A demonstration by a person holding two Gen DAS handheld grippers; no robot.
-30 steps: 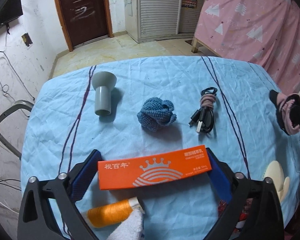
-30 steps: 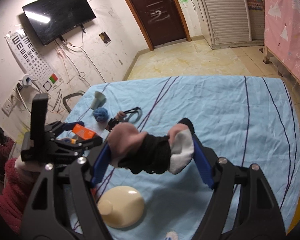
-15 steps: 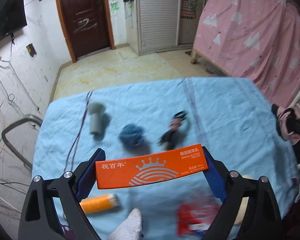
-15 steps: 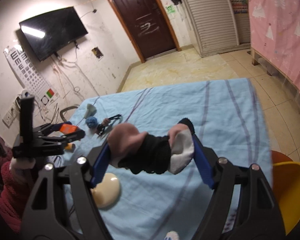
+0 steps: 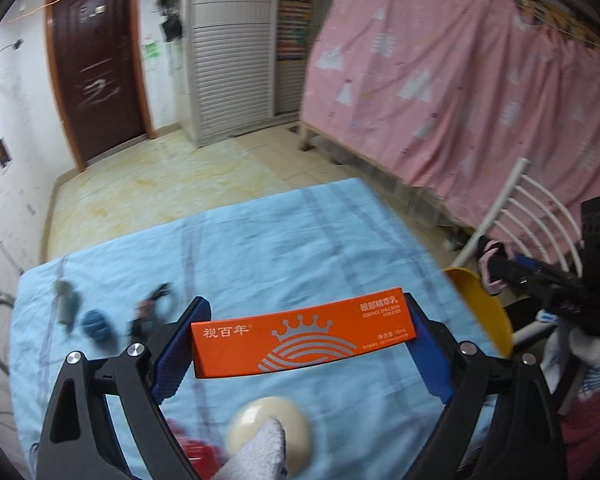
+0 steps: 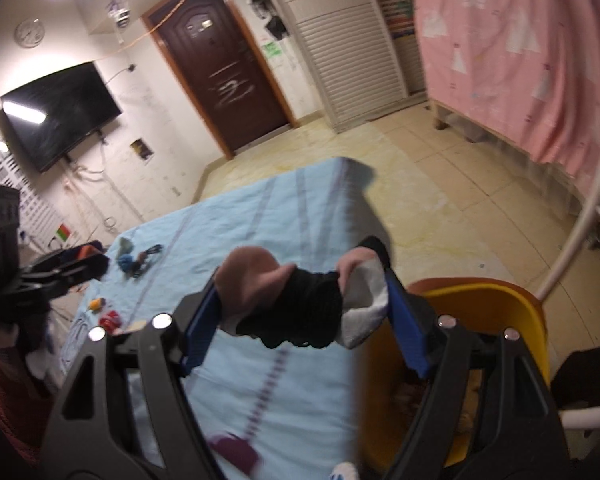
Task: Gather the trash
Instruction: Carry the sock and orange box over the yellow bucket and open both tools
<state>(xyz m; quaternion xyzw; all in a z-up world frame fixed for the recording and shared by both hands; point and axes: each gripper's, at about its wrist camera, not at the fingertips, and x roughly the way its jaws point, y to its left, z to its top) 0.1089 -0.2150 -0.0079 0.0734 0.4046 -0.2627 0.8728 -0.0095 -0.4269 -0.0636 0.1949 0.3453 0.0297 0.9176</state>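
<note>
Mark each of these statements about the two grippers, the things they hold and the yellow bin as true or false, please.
1. The left gripper holds an orange box. True.
2. The right gripper is open and holds nothing. False: it is shut on a sock.
3. The yellow bin stands beside the table. True.
4. The sock lies in the bin. False: it is between the fingers, not yet dropped.
5. The cream bowl is on the floor. False: it sits on the table.
</note>
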